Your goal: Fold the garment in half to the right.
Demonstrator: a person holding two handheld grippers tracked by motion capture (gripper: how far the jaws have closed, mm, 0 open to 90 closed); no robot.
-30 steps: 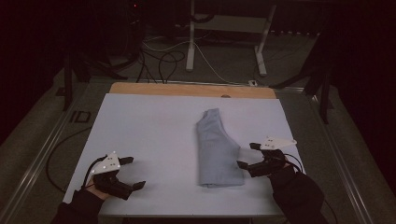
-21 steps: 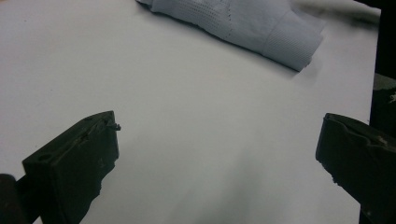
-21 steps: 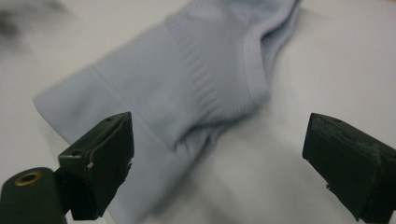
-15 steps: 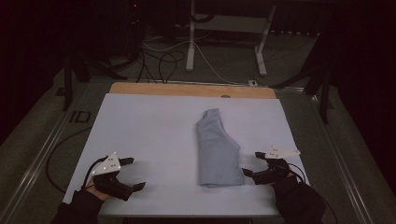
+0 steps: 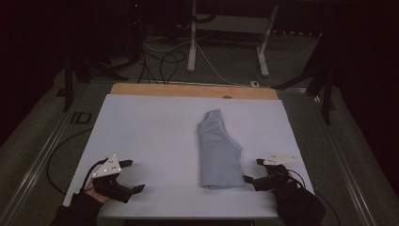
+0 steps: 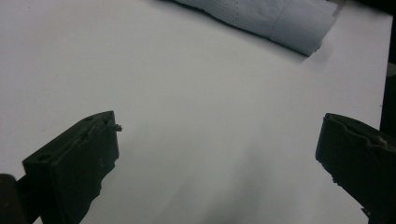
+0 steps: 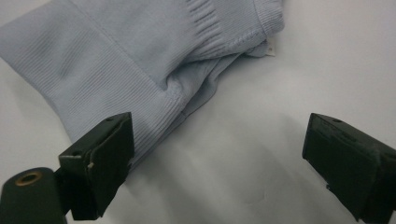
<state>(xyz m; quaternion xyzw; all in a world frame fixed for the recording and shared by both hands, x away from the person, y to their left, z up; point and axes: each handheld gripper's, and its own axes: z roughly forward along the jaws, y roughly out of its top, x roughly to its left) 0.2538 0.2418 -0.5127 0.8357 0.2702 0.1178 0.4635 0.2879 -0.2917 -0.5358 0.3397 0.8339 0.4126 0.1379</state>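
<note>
Garment [image 7: 140, 51]: pale blue cloth, fine ribbed knit, matt, with a stitched hem band. Table covering [image 5: 150, 136]: white, smooth, matt sheet (paper or plastic, cannot tell). Table edge [image 5: 193, 90] at far side: bare wood, light brown. Right gripper [image 7: 219, 158] jaws: black, matt, plastic-looking, edges scuffed. Left gripper [image 6: 219, 154] jaws: likewise.
</note>
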